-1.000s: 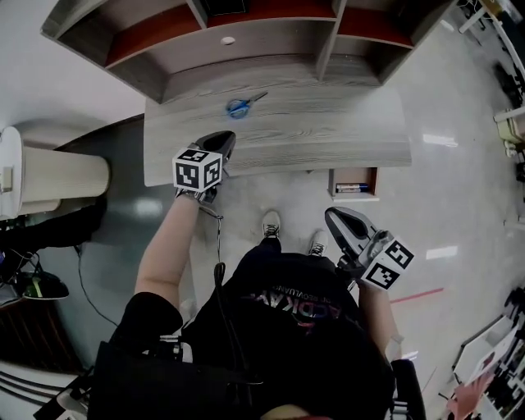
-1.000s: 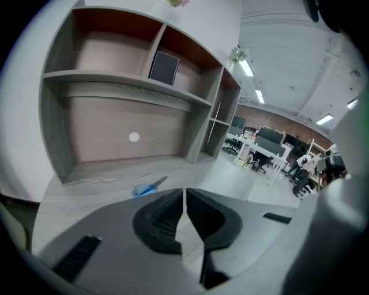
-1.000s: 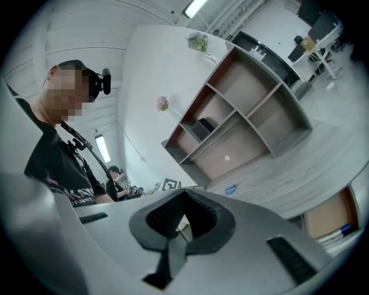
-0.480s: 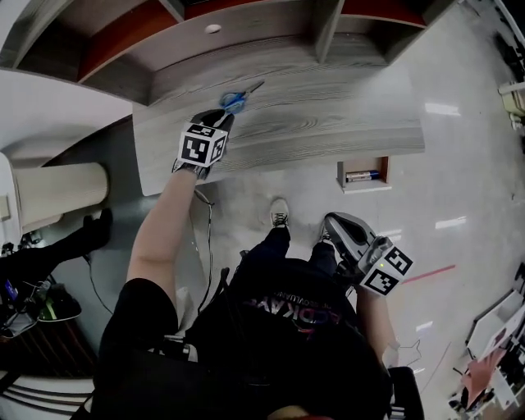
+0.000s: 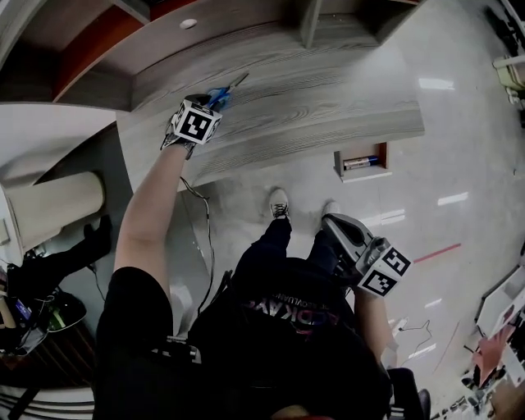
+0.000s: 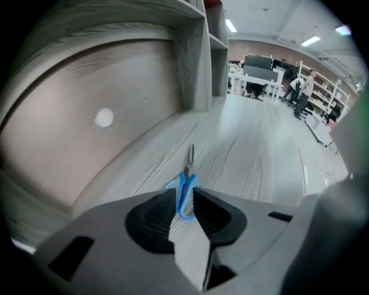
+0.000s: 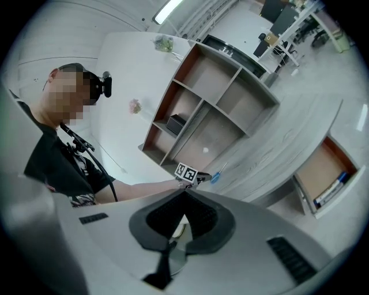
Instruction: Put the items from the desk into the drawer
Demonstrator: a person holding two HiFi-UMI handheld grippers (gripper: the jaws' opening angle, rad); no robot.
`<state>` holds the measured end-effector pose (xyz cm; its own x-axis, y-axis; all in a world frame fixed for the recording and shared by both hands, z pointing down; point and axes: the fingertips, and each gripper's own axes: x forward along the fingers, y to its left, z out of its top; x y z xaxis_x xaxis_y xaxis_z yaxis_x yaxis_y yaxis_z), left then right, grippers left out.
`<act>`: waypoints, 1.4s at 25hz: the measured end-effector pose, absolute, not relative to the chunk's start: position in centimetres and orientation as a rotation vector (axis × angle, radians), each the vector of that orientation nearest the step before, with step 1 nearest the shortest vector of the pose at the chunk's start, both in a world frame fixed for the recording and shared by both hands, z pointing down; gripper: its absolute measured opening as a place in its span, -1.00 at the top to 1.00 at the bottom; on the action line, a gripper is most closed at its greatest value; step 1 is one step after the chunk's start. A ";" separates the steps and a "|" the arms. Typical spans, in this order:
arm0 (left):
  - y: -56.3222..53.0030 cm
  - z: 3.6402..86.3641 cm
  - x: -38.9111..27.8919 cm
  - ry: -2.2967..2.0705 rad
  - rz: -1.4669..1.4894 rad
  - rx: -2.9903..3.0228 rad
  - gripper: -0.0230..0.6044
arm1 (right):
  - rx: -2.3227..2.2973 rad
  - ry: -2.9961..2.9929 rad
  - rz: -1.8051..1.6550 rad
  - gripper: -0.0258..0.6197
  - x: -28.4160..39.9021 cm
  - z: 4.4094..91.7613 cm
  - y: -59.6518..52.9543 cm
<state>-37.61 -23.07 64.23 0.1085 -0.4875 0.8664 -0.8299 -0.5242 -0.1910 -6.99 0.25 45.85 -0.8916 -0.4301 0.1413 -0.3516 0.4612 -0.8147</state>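
Note:
Blue-handled scissors point(image 5: 221, 91) lie on the grey wooden desk point(image 5: 328, 107), blades pointing to the back wall. My left gripper point(image 5: 213, 100) reaches over the desk's left part. In the left gripper view its jaws stand a little apart and open, with the scissors' point(image 6: 185, 183) handle loop between the fingertips point(image 6: 170, 196). Under the desk's right end the drawer point(image 5: 338, 164) is pulled out, with a marker pen point(image 5: 361, 162) inside. My right gripper point(image 5: 332, 223) hangs low by the person's legs, shut on nothing. The right gripper view also shows the drawer point(image 7: 316, 167) and the scissors point(image 7: 216, 176).
A shelf unit point(image 5: 308, 20) with dividers rises at the desk's back, with a white round cap point(image 5: 189, 24) on its back panel. A pale cylinder point(image 5: 49, 205) stands to the left. A cable point(image 5: 201, 221) trails on the floor. The person's shoes point(image 5: 279, 202) are below the desk edge.
My left gripper has moved forward from the desk's front edge to the scissors' handles. The right gripper has stayed by the legs.

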 end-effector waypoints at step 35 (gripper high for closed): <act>-22.7 65.1 -37.8 -1.325 1.158 1.974 0.64 | -0.716 2.552 -1.489 0.89 -6.6 46.9 1.9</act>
